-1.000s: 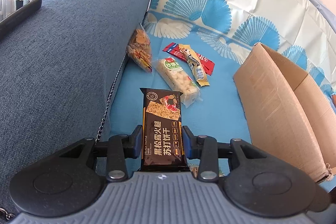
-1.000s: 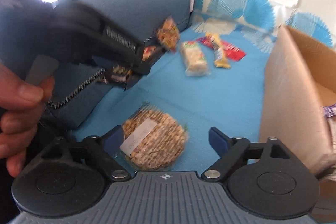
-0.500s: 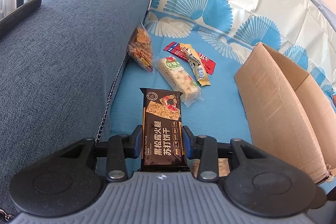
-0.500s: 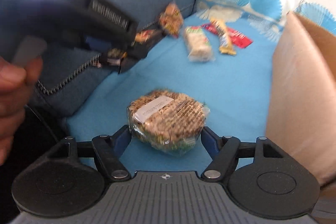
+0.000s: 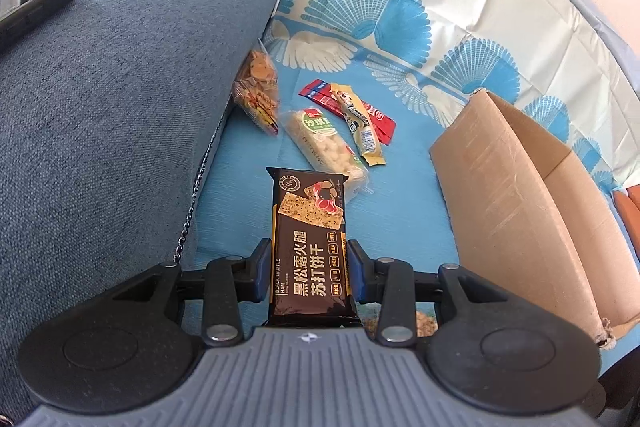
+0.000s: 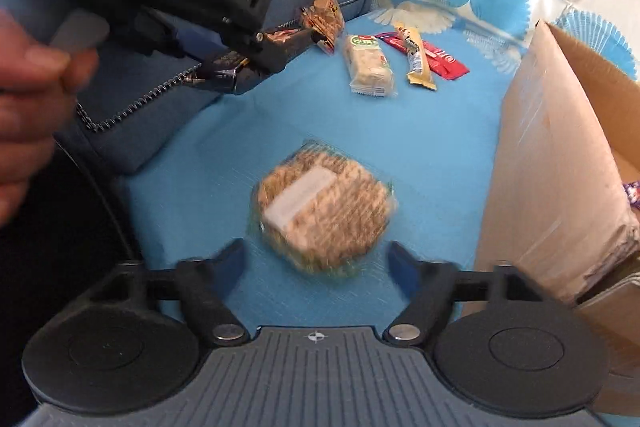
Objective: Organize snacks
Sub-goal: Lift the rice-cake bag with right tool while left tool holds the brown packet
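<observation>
Dark brown, our cracker packet [image 5: 308, 243] sits clamped between our left gripper [image 5: 308, 261] pads, its long axis running straight away from us over the blue sheet [image 5: 400, 211]. Our right gripper [image 6: 316, 263] is opening wide around the round oat cake [image 6: 320, 215], pads clear of it. A cardboard box [image 6: 560, 155] stands right.

Blue sheet [image 6: 448, 131], round cracker pack [image 6: 322, 217], snack bars [image 6: 368, 65], cardboard box [image 6: 560, 155]
</observation>
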The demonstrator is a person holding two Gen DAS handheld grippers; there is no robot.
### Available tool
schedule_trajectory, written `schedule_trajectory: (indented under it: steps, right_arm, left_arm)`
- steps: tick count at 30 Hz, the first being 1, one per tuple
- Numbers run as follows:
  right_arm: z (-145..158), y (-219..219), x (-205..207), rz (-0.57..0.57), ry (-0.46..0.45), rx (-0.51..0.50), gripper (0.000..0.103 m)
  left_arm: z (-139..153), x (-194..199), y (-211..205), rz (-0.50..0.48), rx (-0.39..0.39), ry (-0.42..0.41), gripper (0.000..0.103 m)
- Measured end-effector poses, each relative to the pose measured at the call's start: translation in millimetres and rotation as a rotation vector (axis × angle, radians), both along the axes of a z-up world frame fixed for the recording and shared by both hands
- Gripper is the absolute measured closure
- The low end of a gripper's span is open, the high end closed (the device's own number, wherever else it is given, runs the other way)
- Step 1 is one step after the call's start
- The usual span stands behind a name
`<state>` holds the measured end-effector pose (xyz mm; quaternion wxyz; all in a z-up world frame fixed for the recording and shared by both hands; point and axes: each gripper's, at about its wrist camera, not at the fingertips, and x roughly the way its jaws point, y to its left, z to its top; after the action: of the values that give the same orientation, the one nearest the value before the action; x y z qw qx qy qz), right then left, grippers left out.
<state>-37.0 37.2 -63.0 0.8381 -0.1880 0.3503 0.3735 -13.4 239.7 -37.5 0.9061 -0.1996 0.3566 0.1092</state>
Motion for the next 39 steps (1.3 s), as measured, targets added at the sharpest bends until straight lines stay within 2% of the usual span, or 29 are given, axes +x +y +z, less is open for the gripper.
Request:
schedule_trajectory:
  steps: [5,10,11,12,14,18,22,27,31,36,39]
  right_arm:
    - [-1,14,6,-0.027,-0.039,0.011,0.002]
    - [-12,23,31,-0.088,0.051,0.019,0.002]
    - [-14,23,34,-0.092,0.069,0.021,0.004]
    - [-14,22,36,-0.09,0.08,0.026,0.013]
    - [-12,20,36,-0.079,0.081,0.043,0.022]
    - [0,17,32,-0.069,0.063,0.065,0.023]
    - [33,13,17,-0.029,-0.013,0.069,0.023]
    - [76,-16,-1,-0.043,-0.075,0.068,0.023]
    - [118,-55,-11,-0.05,-0.177,0.138,0.023]
    - [167,-116,-15,-0.217,-0.227,0.265,0.023]
    - [193,-153,-16,-0.306,-0.27,0.335,0.023]
  left_arm:
    - [0,3,-1,-0.008,0.009,0.026,0.061]
    - [-4,9,-4,-0.04,0.018,0.057,0.061]
    - [-5,10,-5,-0.045,0.019,0.061,0.061]
    - [-5,11,-6,-0.05,0.023,0.063,0.061]
    - [-7,13,-7,-0.055,0.03,0.068,0.061]
    - [-10,15,-6,-0.054,0.021,0.068,0.061]
    - [-9,6,0,-0.025,-0.009,0.02,0.061]
    - [0,-2,-4,-0.022,0.027,-0.055,0.061]
    - [6,-5,-5,-0.024,0.025,-0.101,0.061]
    - [13,-16,-9,-0.053,0.053,-0.164,0.061]
    - [12,-13,-10,-0.049,0.056,-0.157,0.061]
